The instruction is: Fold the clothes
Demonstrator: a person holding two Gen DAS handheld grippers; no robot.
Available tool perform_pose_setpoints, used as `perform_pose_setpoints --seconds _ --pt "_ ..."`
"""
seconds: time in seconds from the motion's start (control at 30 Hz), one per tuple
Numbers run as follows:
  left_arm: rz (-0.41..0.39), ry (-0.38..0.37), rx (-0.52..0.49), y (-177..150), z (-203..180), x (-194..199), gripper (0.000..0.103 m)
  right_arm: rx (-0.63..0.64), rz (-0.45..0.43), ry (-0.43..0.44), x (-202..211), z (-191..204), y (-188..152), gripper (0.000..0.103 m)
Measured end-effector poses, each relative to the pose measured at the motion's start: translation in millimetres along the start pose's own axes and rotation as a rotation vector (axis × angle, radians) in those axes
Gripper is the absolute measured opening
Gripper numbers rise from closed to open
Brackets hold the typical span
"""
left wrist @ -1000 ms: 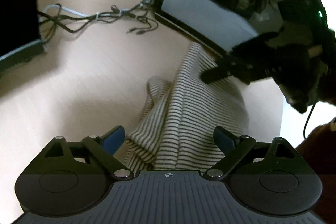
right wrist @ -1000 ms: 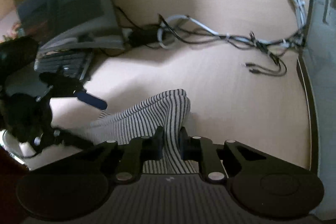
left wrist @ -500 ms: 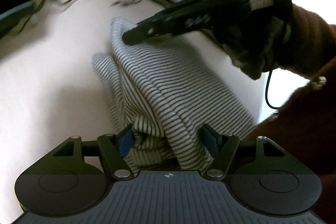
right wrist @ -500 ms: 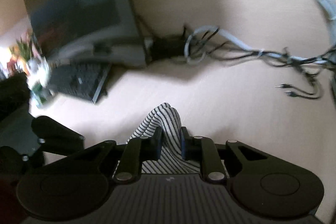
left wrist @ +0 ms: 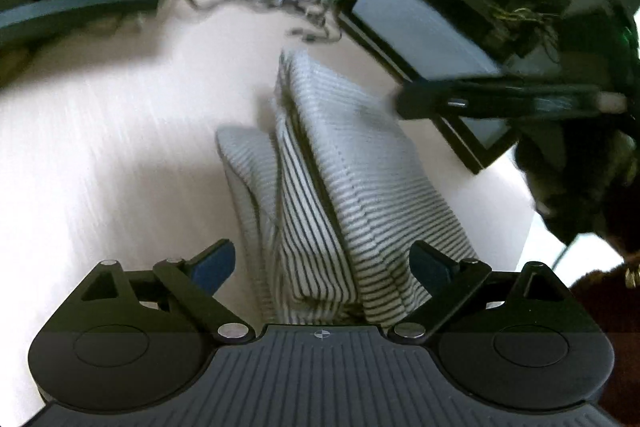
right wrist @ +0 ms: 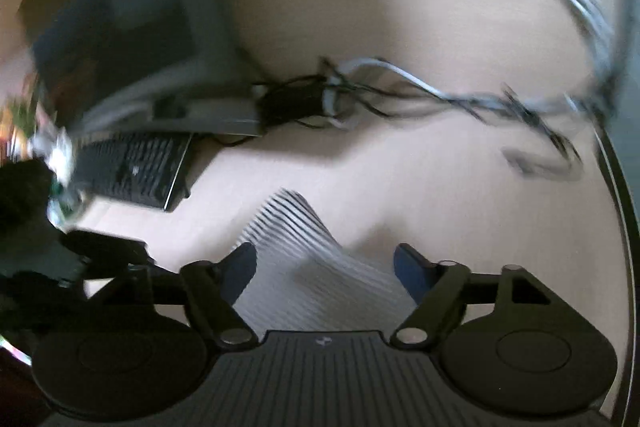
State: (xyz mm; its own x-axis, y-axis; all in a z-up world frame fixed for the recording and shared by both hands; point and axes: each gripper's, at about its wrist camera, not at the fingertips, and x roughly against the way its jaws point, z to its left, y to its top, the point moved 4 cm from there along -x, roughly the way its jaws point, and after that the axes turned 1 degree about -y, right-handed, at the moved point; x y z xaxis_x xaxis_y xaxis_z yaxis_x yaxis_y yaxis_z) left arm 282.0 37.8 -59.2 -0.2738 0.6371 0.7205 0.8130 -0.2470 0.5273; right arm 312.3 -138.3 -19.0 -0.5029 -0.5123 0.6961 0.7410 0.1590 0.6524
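Left gripper (left wrist: 322, 263): jaws spread wide, gripping nothing. The striped garment (left wrist: 340, 187) sits bunched right between the two fingers (left wrist: 214, 263) and runs straight ahead, away from the tool, its long axis in line with the fingers. Near end is at the jaw mouth, far end stops just short of the dark monitor (left wrist: 460, 7). It lies on the pale table (left wrist: 100, 147), in a few lengthwise ridges, not flat.

Right gripper (right wrist: 326, 267): also open, holding nothing. In its own view the garment (right wrist: 304, 247) lies between and just ahead of the fingers, one raised fold pointing up-left toward the keyboard (right wrist: 132, 171). View is motion-blurred, so I cannot tell whether the fabric touches either pad. Cables (right wrist: 420, 95) are well beyond.

From the left view the right gripper (left wrist: 416, 101) comes in from the right, its tip at the garment's far right edge.

Judgement: both are in reach; the left is nearer the bulk and is lined up along the long axis.
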Motion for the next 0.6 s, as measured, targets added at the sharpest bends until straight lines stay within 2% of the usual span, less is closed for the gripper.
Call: perform_pose_setpoints --seconds 0.07,0.2,0.3,0.33,0.4,0.5,0.6 --pt "0.035 -0.019 0.021 -2 0 -12 0.098 -0.104 0.035 -0.009 8 -17 -13 0.089" --pt "0.061 -0.066 0.041 -7 -4 -27 0.098 -0.291 0.139 0.002 -1 -42 -51 0.089" --pt "0.050 -0.078 0.043 -4 -7 -31 0.097 -0.385 0.168 0.073 -16 -48 -65 0.084" --pt "0.043 -0.083 0.054 0 -6 -35 0.097 -0.377 0.164 0.083 -20 -47 -61 0.079" --pt "0.008 -0.074 0.069 14 -4 -42 0.097 -0.313 0.145 0.052 -29 -43 -44 0.079" --pt "-0.052 -0.062 0.102 35 -1 -56 0.095 -0.183 0.064 -0.047 -40 -42 -4 0.079" --pt "-0.063 -0.075 0.086 43 -6 -60 0.093 -0.035 -0.005 -0.183 -52 -43 38 0.078"
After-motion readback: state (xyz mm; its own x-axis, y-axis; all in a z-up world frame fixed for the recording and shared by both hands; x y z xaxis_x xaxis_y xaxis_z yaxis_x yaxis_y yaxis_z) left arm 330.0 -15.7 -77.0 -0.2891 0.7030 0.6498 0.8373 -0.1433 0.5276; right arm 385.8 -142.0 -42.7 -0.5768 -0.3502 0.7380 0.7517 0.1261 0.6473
